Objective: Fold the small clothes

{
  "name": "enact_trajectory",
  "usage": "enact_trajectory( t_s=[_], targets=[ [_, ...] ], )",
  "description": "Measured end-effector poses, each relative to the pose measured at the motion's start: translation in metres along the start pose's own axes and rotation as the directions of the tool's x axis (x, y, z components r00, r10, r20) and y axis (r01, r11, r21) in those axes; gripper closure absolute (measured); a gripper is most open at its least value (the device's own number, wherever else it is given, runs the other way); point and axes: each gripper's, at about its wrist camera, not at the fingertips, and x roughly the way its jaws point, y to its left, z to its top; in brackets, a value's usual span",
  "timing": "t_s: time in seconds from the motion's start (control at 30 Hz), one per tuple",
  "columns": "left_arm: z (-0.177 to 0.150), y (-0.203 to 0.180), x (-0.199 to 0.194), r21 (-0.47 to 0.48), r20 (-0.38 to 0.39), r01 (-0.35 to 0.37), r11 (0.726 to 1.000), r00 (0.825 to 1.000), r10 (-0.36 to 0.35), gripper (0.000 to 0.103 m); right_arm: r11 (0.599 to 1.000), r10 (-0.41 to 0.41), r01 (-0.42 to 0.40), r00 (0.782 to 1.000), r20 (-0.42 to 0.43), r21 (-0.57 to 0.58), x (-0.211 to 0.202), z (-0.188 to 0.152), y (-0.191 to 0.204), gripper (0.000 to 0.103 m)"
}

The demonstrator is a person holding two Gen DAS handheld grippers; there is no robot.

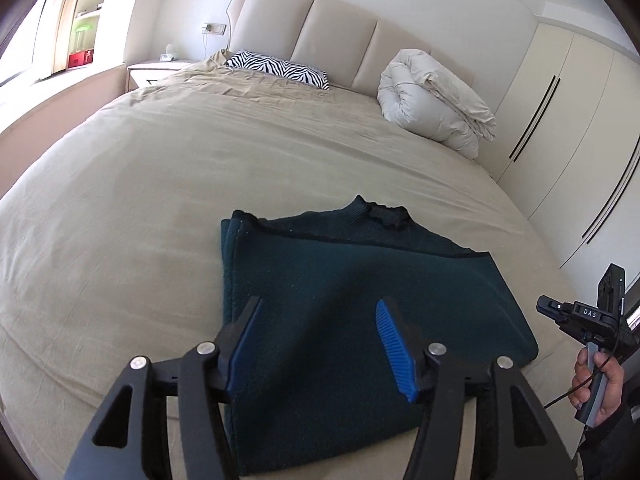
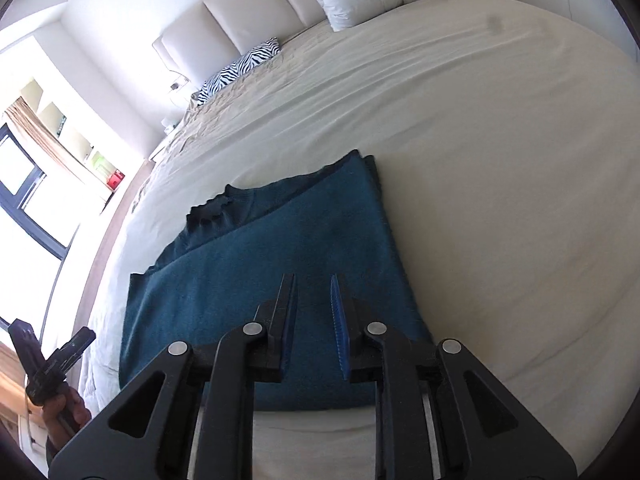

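The folded dark teal knitted sweater (image 1: 360, 312) is judged soft, limp and light; a doubled edge is best pinched. Left gripper (image 1: 320, 344) is spread, right gripper (image 2: 314, 320) slightly parted; nothing is held.

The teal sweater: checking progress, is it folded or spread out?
Folded. The teal sweater lies on the bed as a layered rectangle, its top layer's edge crossing below the collar.

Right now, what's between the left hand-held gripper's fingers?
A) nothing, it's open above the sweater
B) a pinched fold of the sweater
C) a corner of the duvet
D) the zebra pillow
A: the left hand-held gripper stands open with a clear gap between its blue pads, and the folded dark teal sweater lies flat on the bed beneath it, ungripped.
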Motion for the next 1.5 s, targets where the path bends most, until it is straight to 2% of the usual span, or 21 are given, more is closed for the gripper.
enact_trajectory(
  t_s=[0.1, 0.17, 0.2, 0.27, 0.37, 0.43, 0.47, 0.53, 0.67, 0.73, 0.8, 0.9, 0.97, 1.0, 1.03, 1.07, 1.13, 1.23, 1.3, 1.4, 1.5],
  targets=[
    [0.016, -0.025, 0.048, 0.059, -0.032, -0.004, 0.998, 0.999, 0.005, 0.042, 0.986, 0.164, -0.164, 0.985, -0.06, 0.005, 0.048, 0.016, 0.037, 0.086],
    [0.022, -0.033, 0.077, 0.085, -0.06, -0.027, 0.996, 0.998, 0.032, 0.042, 0.979, 0.205, -0.202, 0.973, -0.107, 0.038, 0.085, 0.023, 0.06, 0.086],
    [0.024, -0.034, 0.09, 0.087, -0.073, -0.035, 0.996, 0.996, 0.042, 0.042, 0.97, 0.24, -0.235, 0.963, -0.124, 0.055, 0.102, 0.025, 0.071, 0.086],
    [0.025, -0.027, 0.111, 0.07, -0.096, -0.079, 0.994, 0.992, 0.086, 0.042, 0.943, 0.331, -0.318, 0.925, -0.188, 0.097, 0.139, 0.026, 0.087, 0.086],
    [0.02, -0.004, 0.136, 0.004, -0.149, -0.118, 0.993, 0.982, 0.117, 0.042, 0.942, 0.331, -0.306, 0.916, -0.226, 0.139, 0.182, 0.024, 0.096, 0.086],
    [0.014, 0.003, 0.137, -0.011, -0.132, -0.089, 0.996, 0.987, 0.087, 0.042, 0.94, 0.324, -0.286, 0.92, -0.222, 0.187, 0.2, 0.025, 0.083, 0.086],
    [0.012, 0.002, 0.136, 0.007, -0.127, -0.087, 0.996, 0.988, 0.088, 0.042, 0.928, 0.34, -0.292, 0.917, -0.207, 0.231, 0.205, 0.026, 0.071, 0.087],
    [0.01, 0.0, 0.137, 0.032, -0.122, -0.093, 0.995, 0.988, 0.096, 0.042, 0.878, 0.416, -0.354, 0.897, -0.148, 0.321, 0.206, 0.029, 0.046, 0.09],
    [0.009, -0.001, 0.138, 0.04, -0.118, -0.099, 0.994, 0.988, 0.103, 0.042, 0.85, 0.392, -0.347, 0.919, -0.034, 0.395, 0.187, 0.041, 0.0, 0.09],
    [0.008, -0.002, 0.138, 0.049, -0.115, -0.105, 0.993, 0.987, 0.11, 0.042, 0.842, 0.342, -0.313, 0.94, 0.013, 0.439, 0.174, 0.045, -0.027, 0.09],
    [0.008, -0.003, 0.138, 0.055, -0.114, -0.107, 0.993, 0.987, 0.113, 0.042, 0.804, 0.345, -0.338, 0.935, 0.08, 0.489, 0.162, 0.047, -0.054, 0.09],
    [0.009, -0.003, 0.14, 0.054, -0.112, -0.105, 0.993, 0.988, 0.111, 0.041, 0.792, 0.233, -0.279, 0.96, 0.153, 0.543, 0.139, 0.048, -0.087, 0.09],
    [0.008, -0.003, 0.14, 0.057, -0.108, -0.108, 0.993, 0.988, 0.114, 0.041, 0.755, 0.211, -0.285, 0.958, 0.193, 0.591, 0.127, 0.044, -0.105, 0.087],
    [0.008, -0.004, 0.14, 0.06, -0.106, -0.11, 0.992, 0.988, 0.116, 0.041, 0.755, 0.179, -0.264, 0.964, 0.198, 0.6, 0.119, 0.042, -0.107, 0.087],
    [0.007, -0.005, 0.141, 0.061, -0.104, -0.112, 0.992, 0.988, 0.118, 0.041, 0.773, 0.144, -0.235, 0.97, 0.198, 0.589, 0.11, 0.041, -0.106, 0.086],
    [0.007, -0.005, 0.141, 0.062, -0.102, -0.113, 0.992, 0.988, 0.119, 0.041, 0.796, 0.127, -0.218, 0.972, 0.196, 0.565, 0.103, 0.041, -0.1, 0.086],
    [0.006, -0.006, 0.141, 0.064, -0.1, -0.114, 0.991, 0.988, 0.12, 0.041, 0.83, 0.15, -0.226, 0.971, 0.186, 0.511, 0.09, 0.039, -0.083, 0.086],
    [0.006, -0.007, 0.141, 0.066, -0.098, -0.118, 0.991, 0.987, 0.124, 0.041, 0.874, 0.237, -0.276, 0.96, 0.146, 0.4, 0.073, 0.03, -0.042, 0.086],
    [0.007, -0.008, 0.139, 0.068, -0.094, -0.122, 0.99, 0.987, 0.128, 0.041, 0.884, 0.311, -0.321, 0.947, 0.085, 0.34, 0.07, 0.017, -0.01, 0.086],
    [0.005, -0.011, 0.126, 0.046, -0.098, -0.132, 0.99, 0.986, 0.136, 0.041, 0.89, 0.395, -0.368, 0.917, -0.051, 0.271, 0.09, -0.012, 0.045, 0.086],
    [-0.005, -0.021, 0.093, -0.001, -0.079, -0.055, 0.999, 0.995, 0.054, 0.041, 0.87, 0.473, -0.432, 0.866, -0.16, 0.236, 0.109, -0.047, 0.088, 0.086]
  ],
)
